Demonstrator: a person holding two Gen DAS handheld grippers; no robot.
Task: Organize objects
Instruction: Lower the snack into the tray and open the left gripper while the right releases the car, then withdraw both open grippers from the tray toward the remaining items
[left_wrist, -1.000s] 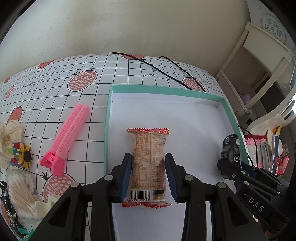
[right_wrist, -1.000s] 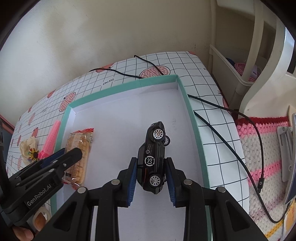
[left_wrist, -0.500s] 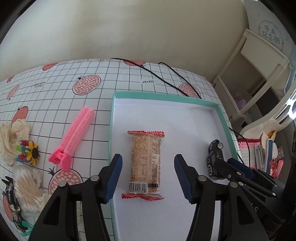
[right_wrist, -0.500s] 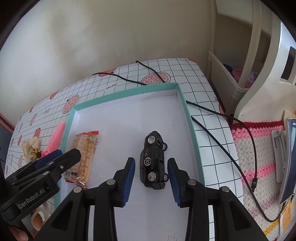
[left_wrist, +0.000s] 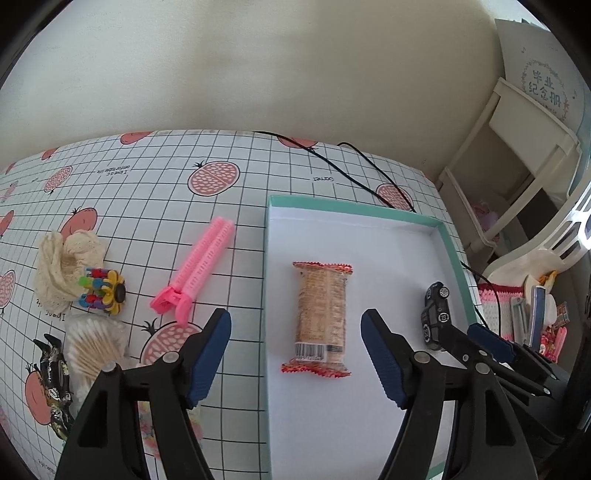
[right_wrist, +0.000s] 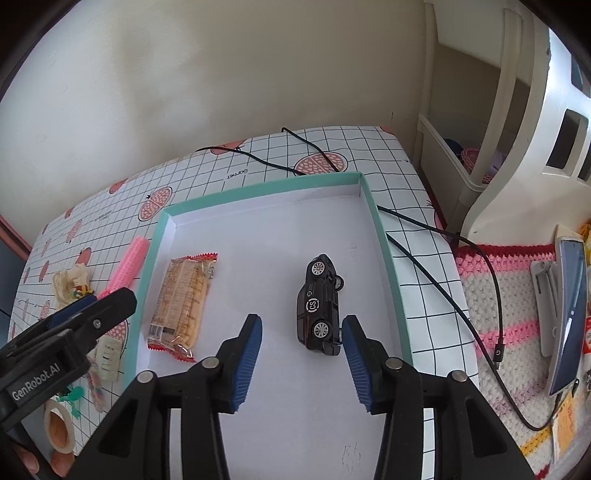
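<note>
Left tongs (left_wrist: 295, 350) released, jaws just opening wide, ribbed blue pads clear of snack pack (left_wrist: 321, 317). Crinkly pack lies flat on white floor of teal-rimmed tray (left_wrist: 354, 213), left half. Right tongs (right_wrist: 301, 360) also released, jaws just opening; glossy black toy car (right_wrist: 319, 304) on its side in tray, right half, just beyond pads. Pink ridged clip (left_wrist: 197, 269) on checkered desk (left_wrist: 155, 206), left of tray.

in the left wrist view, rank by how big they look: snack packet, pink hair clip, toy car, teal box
1. teal box
2. snack packet and pink hair clip: look about alike in length, the packet wider; not ranked apart
3. toy car, partly hidden behind the right gripper, so its full size is unsure
</note>
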